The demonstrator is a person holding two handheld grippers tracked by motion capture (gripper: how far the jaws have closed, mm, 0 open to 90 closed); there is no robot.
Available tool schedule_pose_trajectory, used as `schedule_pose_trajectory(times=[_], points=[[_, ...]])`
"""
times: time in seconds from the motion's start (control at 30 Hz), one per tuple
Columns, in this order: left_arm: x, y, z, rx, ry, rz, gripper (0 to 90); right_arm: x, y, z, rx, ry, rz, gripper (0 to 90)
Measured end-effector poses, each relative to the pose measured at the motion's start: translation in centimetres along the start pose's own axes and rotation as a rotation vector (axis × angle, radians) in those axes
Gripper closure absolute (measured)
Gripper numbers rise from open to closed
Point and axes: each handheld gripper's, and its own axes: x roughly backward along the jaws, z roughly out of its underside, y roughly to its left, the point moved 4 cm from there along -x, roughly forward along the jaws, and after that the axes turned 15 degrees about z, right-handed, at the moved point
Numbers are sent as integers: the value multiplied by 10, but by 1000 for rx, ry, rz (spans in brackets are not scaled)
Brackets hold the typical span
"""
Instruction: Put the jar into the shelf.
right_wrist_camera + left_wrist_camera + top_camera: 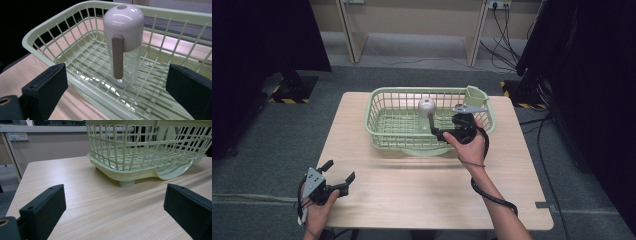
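Pale green basket (75, 32); beige-capped clear bottle (124, 42).

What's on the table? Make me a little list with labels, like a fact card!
Table: pale wood
Basket: light green plastic, standing on the table's far half
Bottle: clear with a rounded lid and a long handle, standing upright inside the basket
Right gripper: at the basket's near rim, jaws open, pointing at the bottle, not touching it
Left gripper: low over the table's near left corner, jaws open, holding nothing
Held right now: nothing
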Motion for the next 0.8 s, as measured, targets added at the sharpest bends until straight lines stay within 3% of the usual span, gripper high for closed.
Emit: schedule_pose_trajectory(times=[0.8], points=[[0, 0, 0, -1, 1, -2, 37, 22, -5, 26, 17, -12, 1, 44]])
